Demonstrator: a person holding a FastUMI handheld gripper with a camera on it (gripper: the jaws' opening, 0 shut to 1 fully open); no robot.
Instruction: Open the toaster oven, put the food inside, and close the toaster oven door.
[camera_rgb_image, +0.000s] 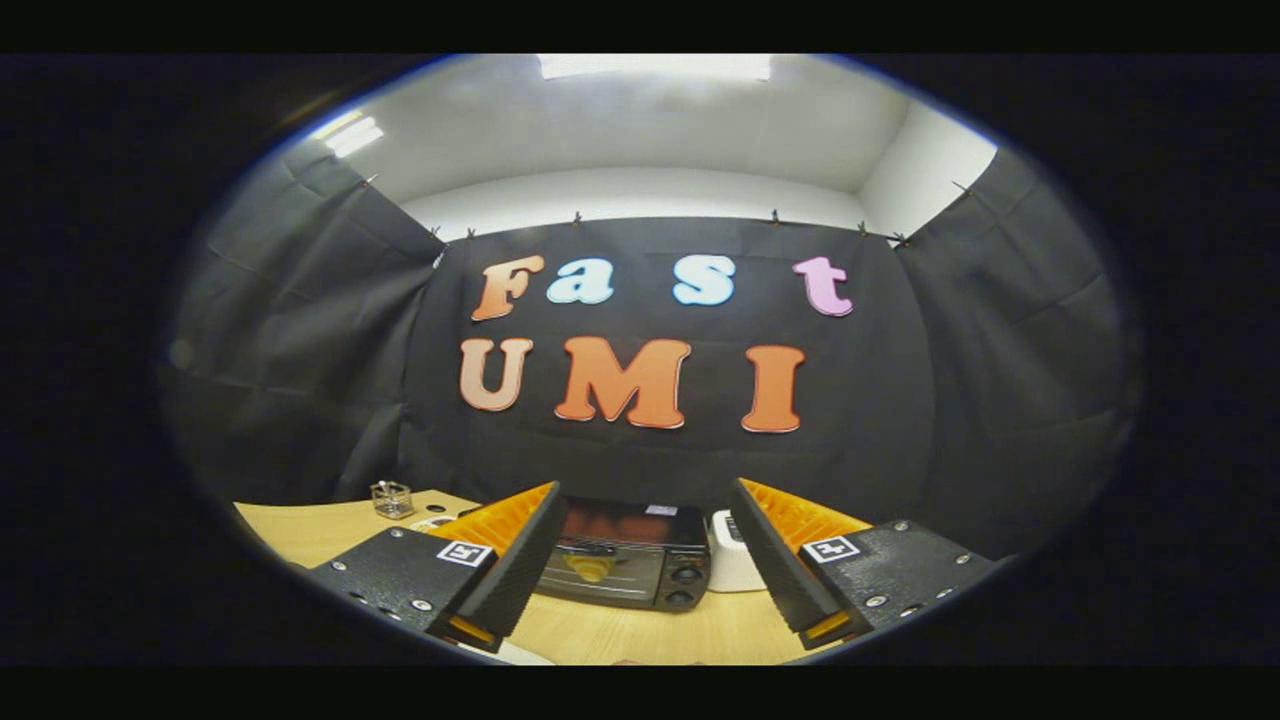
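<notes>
We're hanging back above the bench (330, 530) here, and our read is that the job is either finished or not begun. The toaster oven (625, 555) sits low in the middle of the frame with its door (598, 570) up and shut, and through the glass we can make out something yellowish (590, 568) inside, which could be the food. If it is, every step looks done: oven opened, food in, door closed. If it's only a reflection or a fitting, all three steps are left; we can't settle that from this far off.

Left to right now. At lower left, a small clear glass jar (391, 498) stands on the bench, and just right of it a pale round thing peeks out, too hidden by the near finger to name. Then the tool (645, 535) itself: fingers spread wide, nothing between them but air, with the oven well beyond the tips and framed in the gap. Two dark knobs (684, 585) sit on the oven's right side. Right of the oven, touching or just beside it, a white appliance (733, 560) is half covered by the right finger.

Nothing stands between us and the oven door; the bare bench ahead of it gives a free run straight in.
</notes>
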